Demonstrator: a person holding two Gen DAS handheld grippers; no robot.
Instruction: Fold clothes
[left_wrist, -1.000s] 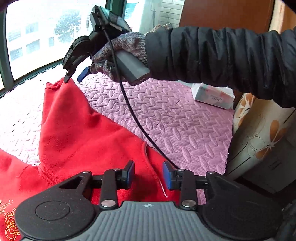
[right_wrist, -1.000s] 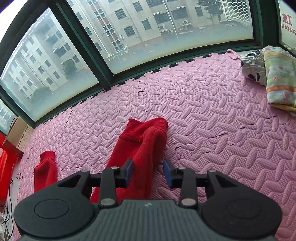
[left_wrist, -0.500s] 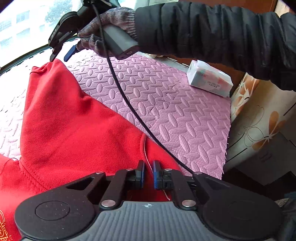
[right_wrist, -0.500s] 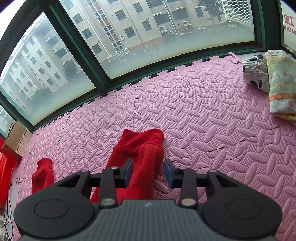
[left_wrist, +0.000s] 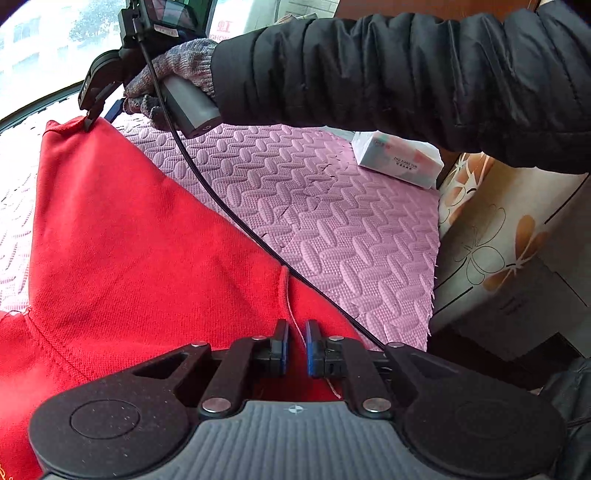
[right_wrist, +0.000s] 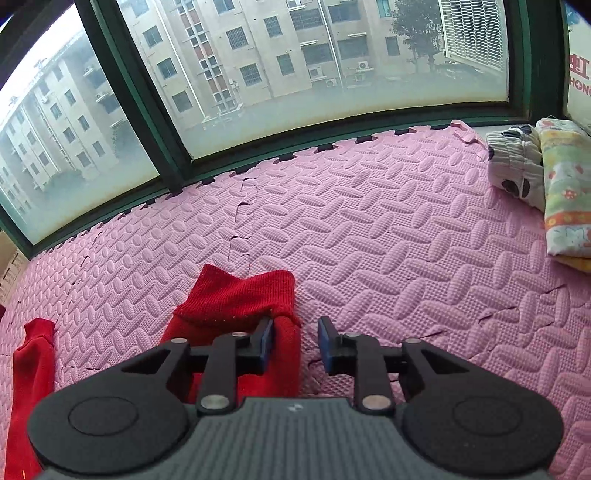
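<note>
A bright red knit sweatshirt (left_wrist: 140, 251) lies spread on the pink embossed foam puzzle mat (left_wrist: 332, 221), filling the left wrist view from 7 o'clock up to 10 o'clock. The left gripper (left_wrist: 296, 345) sits low over the garment's edge at 6 o'clock, its 2 blue-padded fingers (left_wrist: 282, 343) drawn nearly together with only a narrow slot between them; red fabric and a thin pale loose thread (left_wrist: 295, 325) lie in that slot, but whether the pads actually pinch the cloth cannot be told. At 11 o'clock the right gripper (left_wrist: 99, 110), held by a grey knit-gloved hand (left_wrist: 173, 70) on a black padded jacket sleeve (left_wrist: 406, 70), touches its black tip to the sleeve cuff. A thin black cable (left_wrist: 236, 221) trails from it across the mat. A white tissue pack (left_wrist: 397, 158) rests at 2 o'clock.

In the right wrist view that gripper (right_wrist: 295, 345) is spread wide, its left finger on the ribbed red cuff (right_wrist: 240, 295), its right finger over bare mat. Folded patterned bedding (right_wrist: 546, 184) lies at 3 o'clock, beneath a green-framed window (right_wrist: 147, 110).
</note>
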